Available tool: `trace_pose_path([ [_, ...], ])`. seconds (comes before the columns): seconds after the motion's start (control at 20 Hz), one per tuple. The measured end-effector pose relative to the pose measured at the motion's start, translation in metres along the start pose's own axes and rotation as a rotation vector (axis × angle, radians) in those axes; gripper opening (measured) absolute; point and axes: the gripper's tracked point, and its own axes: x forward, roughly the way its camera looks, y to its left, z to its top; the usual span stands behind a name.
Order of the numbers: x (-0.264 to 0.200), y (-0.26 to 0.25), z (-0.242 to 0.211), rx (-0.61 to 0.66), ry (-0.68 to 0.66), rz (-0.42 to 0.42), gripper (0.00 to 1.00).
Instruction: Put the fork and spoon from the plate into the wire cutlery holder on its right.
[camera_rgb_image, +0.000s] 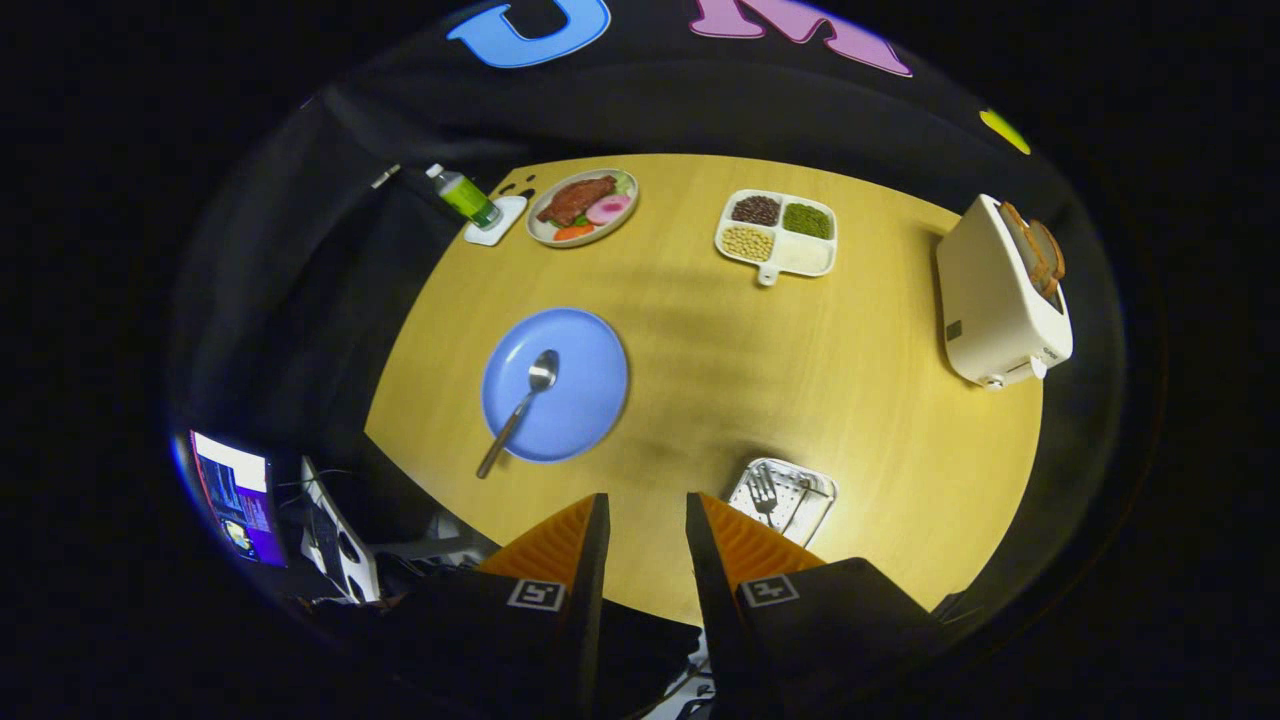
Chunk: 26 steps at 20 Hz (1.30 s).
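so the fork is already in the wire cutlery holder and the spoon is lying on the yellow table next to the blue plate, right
Not quite. The gripper view shows the metal spoon lying on the round blue plate, handle overhanging its rim, not beside it. The metal fork is indeed in the wire cutlery holder. The gripper hovers open, empty.

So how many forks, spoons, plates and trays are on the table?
Forks: 1, the fork in the wire cutlery holder
Spoons: 1, the spoon on the blue plate
Plates: 2, blue plate and food plate
Trays: 1, the divided tray
Total: 5
The tool is open, holding nothing.
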Motion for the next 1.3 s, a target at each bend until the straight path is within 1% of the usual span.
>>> trace_pose_path([
  [0.2,0.025,0.050,-0.004,-0.009,0.004,0.036,0.49],
  [0.3,0.039,0.072,-0.007,0.010,0.017,0.042,0.49],
  [0.5,0.082,0.104,-0.009,0.059,0.033,0.053,0.49],
  [0.7,0.120,0.121,-0.006,0.123,0.039,0.043,0.49],
  [1.05,0.178,0.129,-0.008,0.200,0.074,-0.010,0.49],
  [1.3,0.212,0.129,-0.011,0.223,0.097,-0.069,0.49],
])
